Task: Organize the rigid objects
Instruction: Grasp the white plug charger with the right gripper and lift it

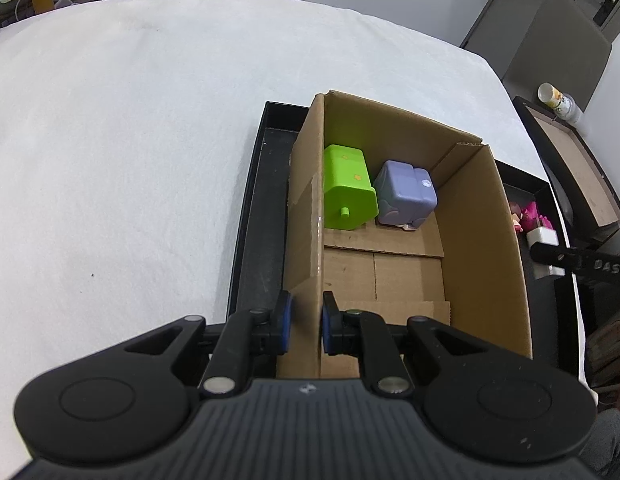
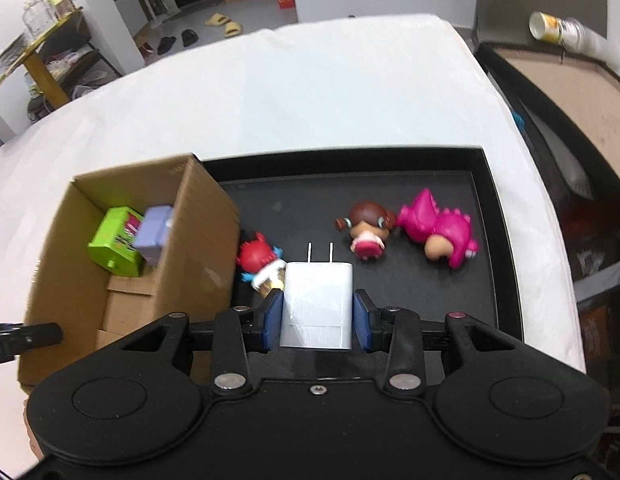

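Left hand-held gripper (image 1: 303,322): pads pinch the near left wall of the cardboard box (image 1: 489,240), steadying it. The box stands in the black tray (image 2: 497,240) on the white-covered bench (image 1: 130,120). Inside, at its far end: green block toy (image 1: 347,190), purple cube toy (image 1: 405,198), touching.

Right hand-held gripper (image 2: 315,312): pads clamp the white charger (image 2: 315,304) by its sides, long axis along the fingers, prongs pointing away. The box opening lies to this gripper's left, just beside; the right hand is the carrier.

Left in the tray: red-haired figure (image 2: 256,258), brown-haired doll (image 2: 365,228), pink dinosaur (image 2: 441,228).

Legible writing: "DAS" on the right gripper's finger, seen from the left wrist.
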The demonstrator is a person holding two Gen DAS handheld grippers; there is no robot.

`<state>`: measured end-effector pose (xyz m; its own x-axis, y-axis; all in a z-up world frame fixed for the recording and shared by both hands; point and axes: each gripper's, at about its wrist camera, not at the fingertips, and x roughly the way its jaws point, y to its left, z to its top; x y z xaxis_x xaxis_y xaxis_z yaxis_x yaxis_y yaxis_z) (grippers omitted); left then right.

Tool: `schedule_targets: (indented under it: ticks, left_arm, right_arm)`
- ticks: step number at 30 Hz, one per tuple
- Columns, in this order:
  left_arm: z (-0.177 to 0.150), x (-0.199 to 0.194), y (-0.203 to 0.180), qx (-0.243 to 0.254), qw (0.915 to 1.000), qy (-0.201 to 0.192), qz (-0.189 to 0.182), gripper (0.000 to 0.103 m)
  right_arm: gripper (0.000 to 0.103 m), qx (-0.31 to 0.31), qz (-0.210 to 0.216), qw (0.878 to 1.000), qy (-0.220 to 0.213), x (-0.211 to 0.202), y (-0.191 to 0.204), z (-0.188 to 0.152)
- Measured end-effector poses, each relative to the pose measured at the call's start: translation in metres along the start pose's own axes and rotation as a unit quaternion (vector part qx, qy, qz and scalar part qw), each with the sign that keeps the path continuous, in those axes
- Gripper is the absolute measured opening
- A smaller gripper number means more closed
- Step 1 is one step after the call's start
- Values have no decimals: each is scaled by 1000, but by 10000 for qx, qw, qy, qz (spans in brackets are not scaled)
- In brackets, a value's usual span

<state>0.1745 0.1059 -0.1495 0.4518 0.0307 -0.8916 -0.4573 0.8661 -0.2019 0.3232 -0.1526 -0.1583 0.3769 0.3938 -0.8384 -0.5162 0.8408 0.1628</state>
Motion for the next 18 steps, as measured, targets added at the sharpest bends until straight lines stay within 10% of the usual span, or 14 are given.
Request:
schedule_targets:
  ticks: [18]
  left_arm:
    - [-1,1,0,26,10000,-2,17,14]
  right_arm:
    - [37,-444,453,9968,-484,-45,33,28]
